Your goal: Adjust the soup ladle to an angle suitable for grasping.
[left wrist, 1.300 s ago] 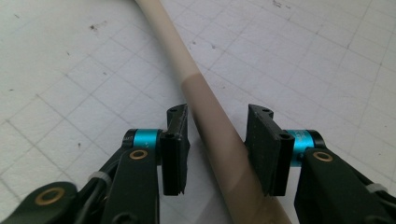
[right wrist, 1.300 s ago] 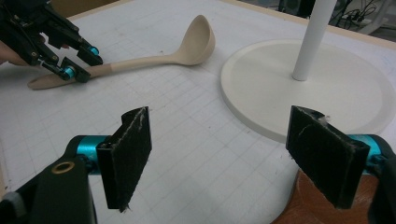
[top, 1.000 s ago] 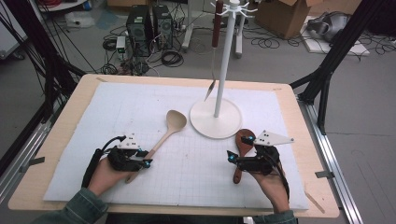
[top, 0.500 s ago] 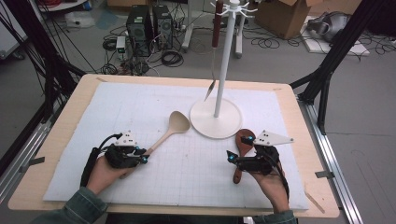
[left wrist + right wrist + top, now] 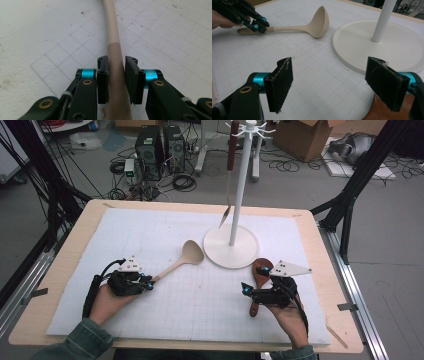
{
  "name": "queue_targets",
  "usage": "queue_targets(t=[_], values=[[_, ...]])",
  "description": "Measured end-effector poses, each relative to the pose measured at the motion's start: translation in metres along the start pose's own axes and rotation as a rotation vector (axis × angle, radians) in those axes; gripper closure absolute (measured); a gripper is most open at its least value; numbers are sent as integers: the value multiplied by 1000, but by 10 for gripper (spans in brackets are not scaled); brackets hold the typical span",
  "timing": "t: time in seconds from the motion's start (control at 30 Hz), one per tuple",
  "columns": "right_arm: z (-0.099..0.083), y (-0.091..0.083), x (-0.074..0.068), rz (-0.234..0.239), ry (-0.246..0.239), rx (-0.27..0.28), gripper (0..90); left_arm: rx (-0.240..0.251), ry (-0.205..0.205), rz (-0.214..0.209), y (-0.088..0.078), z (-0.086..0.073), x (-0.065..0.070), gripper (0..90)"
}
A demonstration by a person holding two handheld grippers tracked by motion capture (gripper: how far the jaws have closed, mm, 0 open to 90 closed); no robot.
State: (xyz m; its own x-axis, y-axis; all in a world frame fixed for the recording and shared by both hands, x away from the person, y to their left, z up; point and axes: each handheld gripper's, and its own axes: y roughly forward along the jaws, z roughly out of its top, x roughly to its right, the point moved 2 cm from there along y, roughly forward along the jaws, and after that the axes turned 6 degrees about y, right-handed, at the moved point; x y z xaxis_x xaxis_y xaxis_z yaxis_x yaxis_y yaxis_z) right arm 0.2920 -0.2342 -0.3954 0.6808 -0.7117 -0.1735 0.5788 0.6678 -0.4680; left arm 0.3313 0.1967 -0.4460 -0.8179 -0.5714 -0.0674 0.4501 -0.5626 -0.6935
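A beige ladle (image 5: 192,253) lies on the white mat, bowl toward the stand. My left gripper (image 5: 149,284) is at the handle's end. In the left gripper view the handle (image 5: 113,37) runs between the pads (image 5: 103,80), which have just been closing and now press on both its sides. My right gripper (image 5: 255,280) stands open over a brown wooden spoon (image 5: 260,271) lying on the mat, with nothing between its pads (image 5: 282,80). The right gripper view shows the ladle (image 5: 319,22) and the left gripper (image 5: 259,25) farther off, and the spoon's brown bowl (image 5: 387,112) below its right pad.
A white utensil stand (image 5: 231,247) with a tall pole rises at the mat's far middle; a brown-handled metal utensil (image 5: 229,175) hangs from its top hooks. The stand's round base (image 5: 377,47) lies just beyond my right gripper. The wooden table edge (image 5: 320,250) frames the mat.
The left gripper has edged along the ladle's handle toward the bowl, and its jaws have closed in on the handle. The right gripper and the brown spoon have not moved.
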Motion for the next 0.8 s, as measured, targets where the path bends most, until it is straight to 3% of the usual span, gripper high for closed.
queue_targets(t=[0.4, 0.8], values=[[-3, 5, -1, 7, -3, -15, 217, 5, -5, 13, 2, 0, -1, 681], [-3, 5, 1, 5, -1, -14, 217, 0, -21, 3, 13, 18, -5, 620]])
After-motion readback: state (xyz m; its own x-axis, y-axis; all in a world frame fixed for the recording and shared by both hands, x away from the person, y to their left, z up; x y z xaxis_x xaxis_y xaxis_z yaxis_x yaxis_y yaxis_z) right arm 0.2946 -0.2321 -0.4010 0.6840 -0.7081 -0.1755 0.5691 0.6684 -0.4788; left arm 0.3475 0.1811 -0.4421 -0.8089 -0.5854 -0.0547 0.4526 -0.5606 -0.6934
